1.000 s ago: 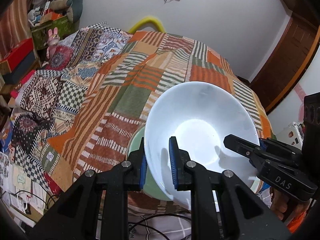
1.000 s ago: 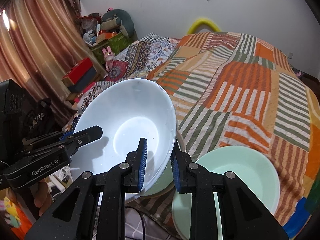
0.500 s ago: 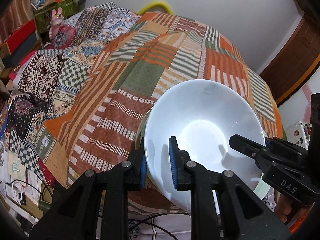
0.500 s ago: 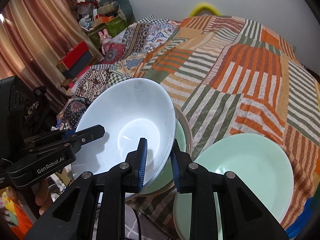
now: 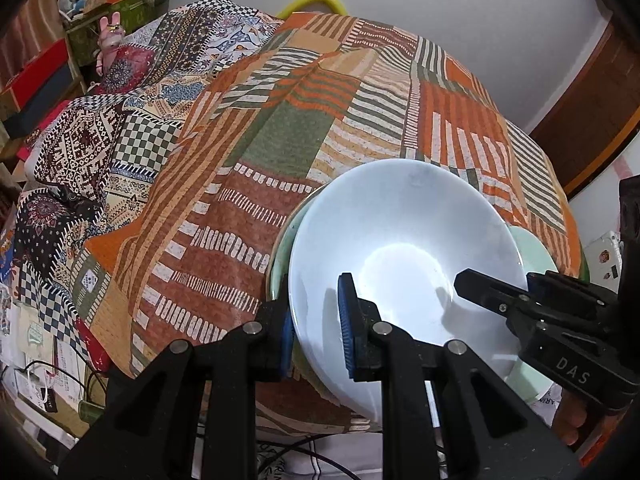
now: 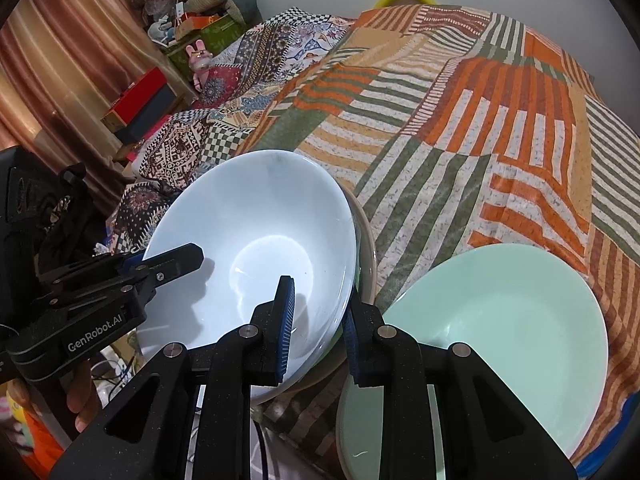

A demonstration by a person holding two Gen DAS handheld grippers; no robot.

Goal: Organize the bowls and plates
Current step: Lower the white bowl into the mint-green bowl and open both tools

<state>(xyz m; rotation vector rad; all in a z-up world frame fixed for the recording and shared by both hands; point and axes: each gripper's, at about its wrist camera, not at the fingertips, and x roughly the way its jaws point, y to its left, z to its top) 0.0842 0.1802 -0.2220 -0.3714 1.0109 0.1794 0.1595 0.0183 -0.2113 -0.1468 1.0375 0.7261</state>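
Observation:
A white bowl hangs tilted over the near edge of the bed, held at opposite rims. My left gripper is shut on its left rim, one pad inside and one outside. My right gripper is shut on the right rim of the same white bowl. Just under it sits a pale green bowl with a beige rim, showing as a sliver in the left wrist view. A mint green plate lies to the right on the quilt. Whether the white bowl touches the one beneath is unclear.
The patchwork quilt covers the bed, with a second patterned blanket at its left. Boxes and a pink toy rabbit stand by the curtain. Cables and papers lie on the floor below. A wooden door is at right.
Both grippers have come down with the white bowl, which now sits lower over the green bowl. Both views tilt more toward the quilt. The grips are unchanged.

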